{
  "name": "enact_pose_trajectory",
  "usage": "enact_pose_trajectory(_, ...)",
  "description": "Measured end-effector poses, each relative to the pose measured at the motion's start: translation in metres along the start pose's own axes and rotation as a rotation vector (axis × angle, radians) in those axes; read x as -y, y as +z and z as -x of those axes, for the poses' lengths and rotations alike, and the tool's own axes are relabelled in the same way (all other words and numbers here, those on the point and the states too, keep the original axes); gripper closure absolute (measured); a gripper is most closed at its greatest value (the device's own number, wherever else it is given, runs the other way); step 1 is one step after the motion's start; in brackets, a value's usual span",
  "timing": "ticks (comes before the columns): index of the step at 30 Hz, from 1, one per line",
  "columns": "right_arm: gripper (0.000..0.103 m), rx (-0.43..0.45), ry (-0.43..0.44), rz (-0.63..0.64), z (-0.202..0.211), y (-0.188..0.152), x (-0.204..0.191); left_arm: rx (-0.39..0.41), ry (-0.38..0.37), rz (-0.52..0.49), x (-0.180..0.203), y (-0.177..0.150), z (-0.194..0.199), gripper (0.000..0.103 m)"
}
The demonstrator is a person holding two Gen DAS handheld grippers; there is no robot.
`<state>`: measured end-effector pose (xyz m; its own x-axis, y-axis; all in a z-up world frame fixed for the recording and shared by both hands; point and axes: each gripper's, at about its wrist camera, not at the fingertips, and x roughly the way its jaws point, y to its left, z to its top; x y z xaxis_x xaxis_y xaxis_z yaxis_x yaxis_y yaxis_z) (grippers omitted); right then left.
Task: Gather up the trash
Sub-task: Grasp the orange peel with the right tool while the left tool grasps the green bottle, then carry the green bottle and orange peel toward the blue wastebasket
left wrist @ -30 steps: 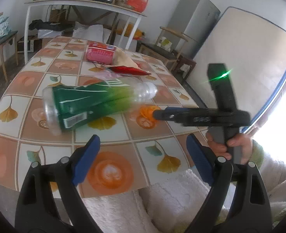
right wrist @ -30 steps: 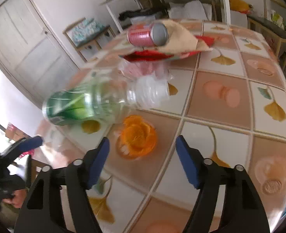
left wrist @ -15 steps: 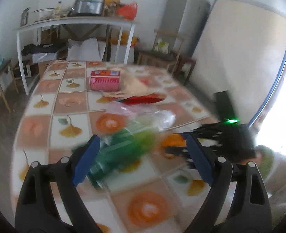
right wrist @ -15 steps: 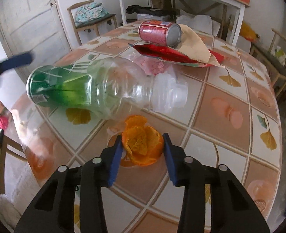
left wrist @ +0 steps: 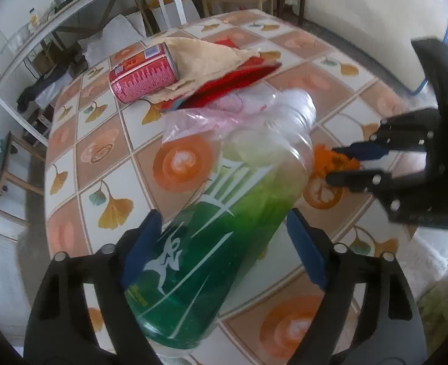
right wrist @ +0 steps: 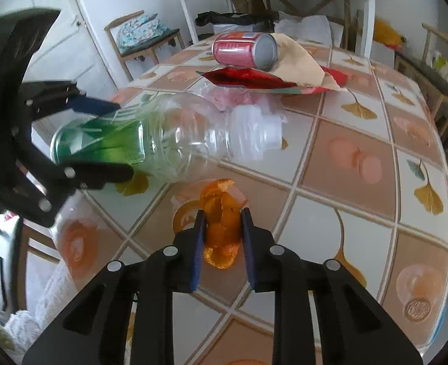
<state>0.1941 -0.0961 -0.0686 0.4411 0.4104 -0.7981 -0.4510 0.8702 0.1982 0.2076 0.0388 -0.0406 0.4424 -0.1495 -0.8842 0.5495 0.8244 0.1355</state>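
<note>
A clear plastic bottle with a green label (left wrist: pixel 211 261) lies on its side on the tiled table (right wrist: pixel 361 164). My left gripper (left wrist: pixel 224 243) straddles the bottle's green end, and its jaws are closing, with a thin gap still showing at the right pad. In the right wrist view the left gripper (right wrist: pixel 123 140) reaches in from the left around the bottle (right wrist: pixel 175 133). My right gripper (right wrist: pixel 223 213) is closing tight on an orange peel (right wrist: pixel 221 231), its pads pressing both sides. The left wrist view shows the right gripper (left wrist: pixel 333 164) pinching the peel (left wrist: pixel 324 158) beside the bottle's neck.
Behind the bottle lie a clear plastic bag (left wrist: pixel 211 112), a red wrapper (left wrist: pixel 233 86), tan paper (left wrist: pixel 205 54) and a red can (right wrist: pixel 239 50) on its side. A white bench and wooden chairs stand beyond the table. The table's near edge is just below the grippers.
My left gripper swung round and moved in until the bottle lay between its jaws. The right gripper's jaws closed from wide apart onto the orange peel.
</note>
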Motion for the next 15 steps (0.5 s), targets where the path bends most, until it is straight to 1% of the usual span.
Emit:
enact_pose_trajectory(3,0.083,0.000,0.007,-0.016,0.004,-0.003,0.002,-0.013,0.031,0.005,0.006,-0.002,0.002,0.030)
enact_pose_trajectory(6,0.083,-0.001,0.004,-0.027,0.009,-0.009,0.005,-0.033,0.045,0.006,0.016,-0.007,0.009,0.036)
enact_pose_trajectory(8,0.084,-0.001,0.002,-0.042,0.014,-0.015,0.007,-0.046,0.039,0.003,0.022,-0.009,0.015,0.042)
enact_pose_trajectory(10,0.084,-0.002,-0.001,-0.057,0.019,-0.021,0.010,-0.068,0.012,0.027,0.027,-0.013,0.020,0.045)
enact_pose_trajectory(12,0.084,-0.003,-0.004,-0.068,0.024,-0.026,0.012,-0.090,-0.038,0.058,0.030,-0.017,0.025,0.046)
enact_pose_trajectory(15,0.084,-0.004,-0.003,-0.081,0.030,-0.034,0.015,-0.134,-0.150,0.116,0.031,-0.019,0.027,0.046)
